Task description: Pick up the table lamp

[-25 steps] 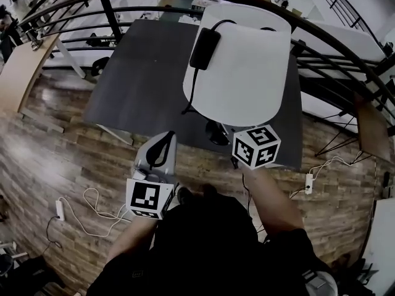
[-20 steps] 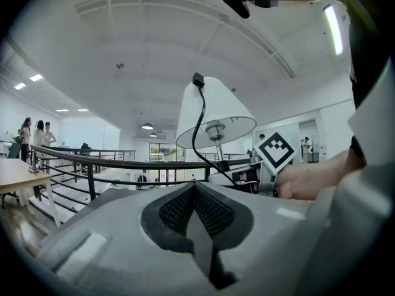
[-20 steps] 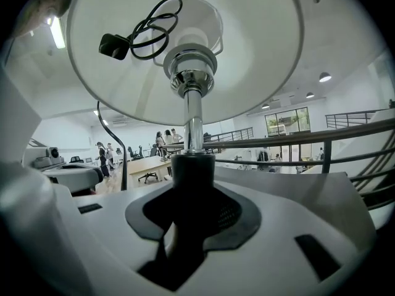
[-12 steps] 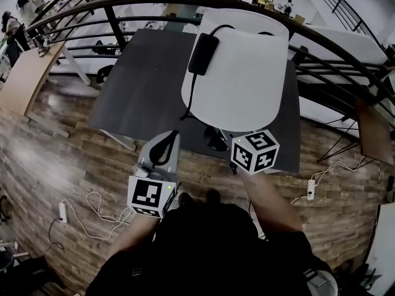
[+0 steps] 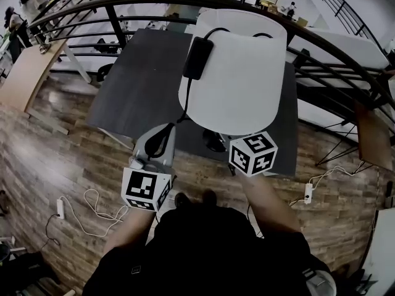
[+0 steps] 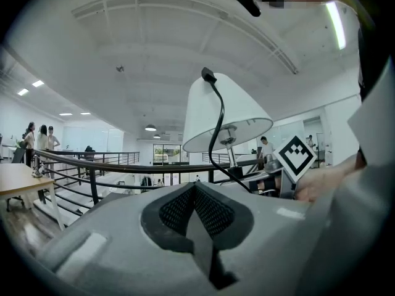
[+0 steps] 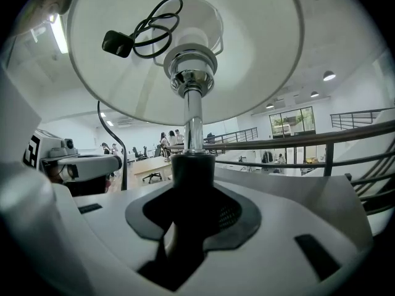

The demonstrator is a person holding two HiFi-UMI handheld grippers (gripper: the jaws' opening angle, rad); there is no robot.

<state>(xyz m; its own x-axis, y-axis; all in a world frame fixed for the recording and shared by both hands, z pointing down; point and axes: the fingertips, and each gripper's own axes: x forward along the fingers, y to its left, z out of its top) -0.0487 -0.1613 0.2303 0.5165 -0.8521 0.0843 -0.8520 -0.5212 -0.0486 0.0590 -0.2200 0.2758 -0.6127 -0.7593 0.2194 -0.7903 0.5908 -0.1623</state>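
Note:
The table lamp has a white shade [image 5: 237,73] with a black power adapter [image 5: 197,57] and cord draped over it. My right gripper [image 7: 193,209] is shut on the black lower part of the lamp's stem [image 7: 193,171], below the chrome rod [image 7: 194,125]. The shade's underside [image 7: 247,73] fills the top of the right gripper view, with the plug [image 7: 117,43] tucked inside. In the head view the shade hides the right jaws; only the marker cube [image 5: 253,153] shows. My left gripper [image 5: 162,142] is beside the lamp, shut and empty [image 6: 196,211]. From it the shade [image 6: 228,113] is seen to the right.
Below the lamp is a dark table [image 5: 139,85]. A curved black railing [image 5: 345,49] runs behind it. On the wood floor lie a power strip with a white cable [image 5: 60,209] at left and another [image 5: 308,193] at right. People stand far left [image 5: 28,8].
The lamp has risen a little with the right gripper still shut on its stem. The left gripper has drifted slightly up and to the left, still shut.

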